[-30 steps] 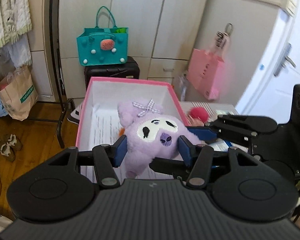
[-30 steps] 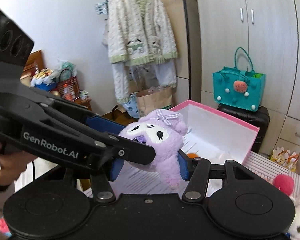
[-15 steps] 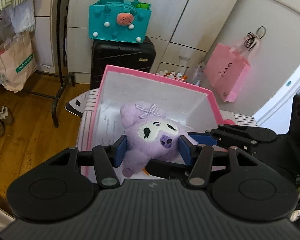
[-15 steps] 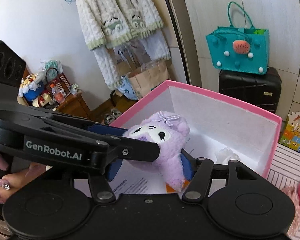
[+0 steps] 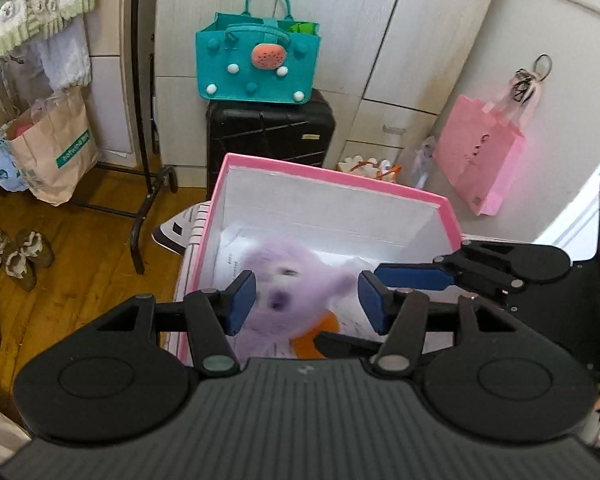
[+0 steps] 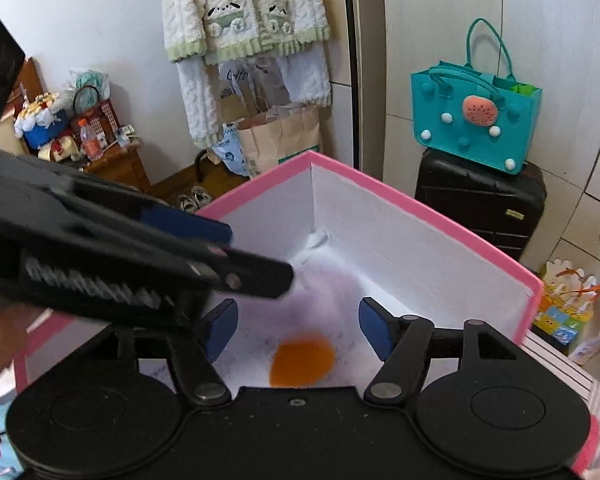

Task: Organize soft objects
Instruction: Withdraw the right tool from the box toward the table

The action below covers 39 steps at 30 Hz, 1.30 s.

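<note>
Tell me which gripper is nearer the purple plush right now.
Left. The blurred purple plush sits between the open jaws of the left gripper, over the pink box. The right gripper, also open, is above the orange object, beside the plush.

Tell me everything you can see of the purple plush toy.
The purple plush toy looks like soft lilac fleece, with a pale face patch, dark eyes and a dark nose. It is motion-blurred, face toward the camera, inside the pink box, over white printed paper and next to an orange soft object. It sits between the open fingers of the left tool; whether a pad touches it cannot be told. In the right wrist view it is only a faint lilac smear.
</note>
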Motion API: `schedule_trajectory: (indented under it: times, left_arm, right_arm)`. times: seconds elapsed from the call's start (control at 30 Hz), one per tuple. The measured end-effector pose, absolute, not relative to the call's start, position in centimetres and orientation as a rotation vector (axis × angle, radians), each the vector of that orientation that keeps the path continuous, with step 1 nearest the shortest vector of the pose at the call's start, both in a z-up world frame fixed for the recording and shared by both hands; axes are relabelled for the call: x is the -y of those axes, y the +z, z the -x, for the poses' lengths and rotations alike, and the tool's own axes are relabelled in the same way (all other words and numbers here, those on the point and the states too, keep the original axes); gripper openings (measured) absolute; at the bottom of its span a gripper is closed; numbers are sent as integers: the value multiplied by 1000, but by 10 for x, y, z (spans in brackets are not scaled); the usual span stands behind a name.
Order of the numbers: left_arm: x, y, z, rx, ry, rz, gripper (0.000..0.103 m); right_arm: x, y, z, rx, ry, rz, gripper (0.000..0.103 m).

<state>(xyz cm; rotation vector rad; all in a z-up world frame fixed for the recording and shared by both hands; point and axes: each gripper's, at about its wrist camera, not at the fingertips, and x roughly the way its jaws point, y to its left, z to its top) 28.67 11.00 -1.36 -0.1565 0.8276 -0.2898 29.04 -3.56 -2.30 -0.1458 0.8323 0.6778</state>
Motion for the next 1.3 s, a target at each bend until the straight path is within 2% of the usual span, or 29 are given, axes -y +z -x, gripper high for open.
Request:
schedule_trajectory:
  times: [0.37, 0.87, 1.3]
  left_arm:
    - [-118, 18, -221, -794, -349, 148, 58]
    - [-54, 69, -112, -718, -586, -77, 64]
    - [9, 55, -72, -732, -723, -199, 65]
  right_arm:
    - [79, 16, -215, -774, 665, 100, 72]
    - [170, 71, -112, -712, 616, 27, 72]
    - [235, 58, -28, -650, 485, 92, 72]
